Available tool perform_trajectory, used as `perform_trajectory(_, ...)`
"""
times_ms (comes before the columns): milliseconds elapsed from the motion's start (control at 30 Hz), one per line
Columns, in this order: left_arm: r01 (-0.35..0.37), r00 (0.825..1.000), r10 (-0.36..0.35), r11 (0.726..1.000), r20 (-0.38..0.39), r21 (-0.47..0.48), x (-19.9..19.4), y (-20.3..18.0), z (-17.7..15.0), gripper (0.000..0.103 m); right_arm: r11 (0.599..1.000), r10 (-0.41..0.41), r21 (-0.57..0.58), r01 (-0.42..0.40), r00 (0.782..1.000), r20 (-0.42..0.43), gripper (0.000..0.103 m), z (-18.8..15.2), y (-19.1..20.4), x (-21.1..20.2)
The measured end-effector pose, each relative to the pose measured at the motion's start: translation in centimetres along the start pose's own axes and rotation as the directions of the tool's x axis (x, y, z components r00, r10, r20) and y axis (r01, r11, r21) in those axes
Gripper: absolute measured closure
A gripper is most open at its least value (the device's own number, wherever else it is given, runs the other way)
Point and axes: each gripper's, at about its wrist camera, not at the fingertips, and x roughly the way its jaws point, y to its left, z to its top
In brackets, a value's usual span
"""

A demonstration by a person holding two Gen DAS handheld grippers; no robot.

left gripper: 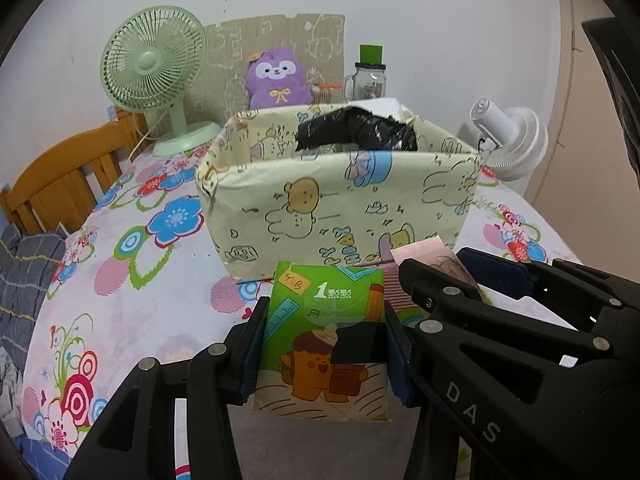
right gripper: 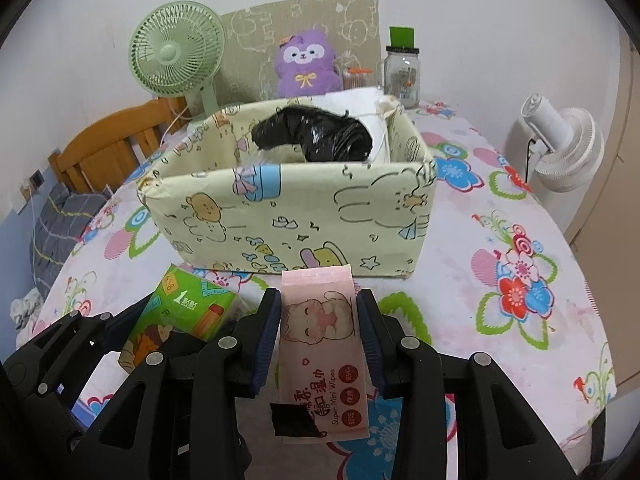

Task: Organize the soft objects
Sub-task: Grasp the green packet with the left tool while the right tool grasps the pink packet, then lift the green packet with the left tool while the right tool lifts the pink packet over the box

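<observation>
Left gripper (left gripper: 326, 344): fingers are clamping the green tissue pack (left gripper: 324, 340) by its sides, keeping it level for lifting.
Right gripper (right gripper: 320, 340): jaws are closing on the pink wet-wipes pack (right gripper: 320, 344), likewise by its edges.
Fabric storage box (right gripper: 288, 224): standing at 12 o'clock, just beyond both packs, already holding a black plastic bag (right gripper: 316, 136); probable destination.

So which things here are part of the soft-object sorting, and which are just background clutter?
Job in hand:
green tissue pack, in left gripper
pink wet wipes pack, in right gripper
fabric storage box, black bag inside

Lying about:
green desk fan
purple plush toy
glass jar
white fan
</observation>
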Motion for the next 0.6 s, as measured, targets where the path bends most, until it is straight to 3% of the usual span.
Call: perform_trajectory(600,-0.014,0.997,0.014,1.0,0.081,-0.002,-3.6,-0.3,2.0,0.05,1.0,0.002,-0.014,-0.001,0.997,0.082,0.061,1.7,0.5,-4.3)
